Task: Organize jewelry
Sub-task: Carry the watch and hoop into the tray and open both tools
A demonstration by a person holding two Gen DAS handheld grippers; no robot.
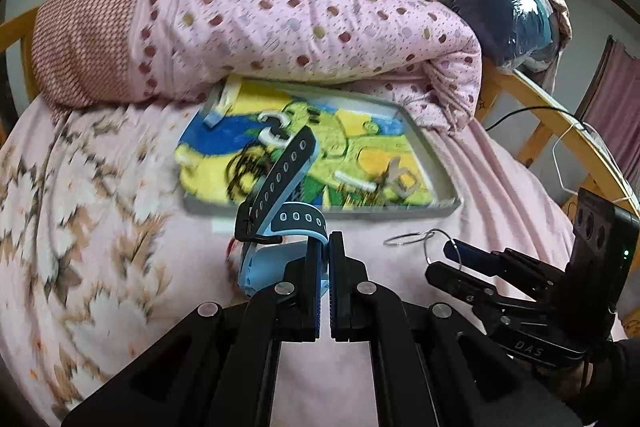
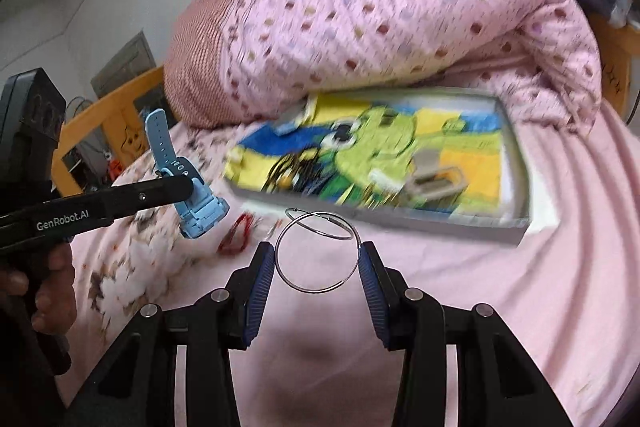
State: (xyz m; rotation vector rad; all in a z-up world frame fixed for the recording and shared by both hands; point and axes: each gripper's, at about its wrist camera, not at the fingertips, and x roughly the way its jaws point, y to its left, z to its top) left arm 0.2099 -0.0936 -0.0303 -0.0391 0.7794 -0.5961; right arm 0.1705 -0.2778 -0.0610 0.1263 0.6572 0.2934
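A pink bed sheet with a pale floral print (image 1: 100,227) is covering the bed, and a rolled pink quilt with coloured dots (image 1: 280,19) is lying across its far side. Just in front of the quilt, a shallow grey rectangular tray lined with a bright yellow, green and blue cartoon towel (image 1: 436,163) is resting on the sheet; small pieces are lying on the towel, too blurred to name. The left gripper (image 1: 325,259) is clenching a light blue plastic wristwatch with a dark perforated strap (image 1: 280,179), holding it above the sheet near the tray's front edge, with the strap arching upward. The right gripper (image 2: 318,259) is pinching a pair of thin silver wire hoop rings (image 2: 320,251) between its blue ribbed pads (image 2: 260,287), one hoop spanning the gap and the other tilting toward the tray. A small red item (image 2: 236,233) is lying on the sheet between the two grippers, blurred.
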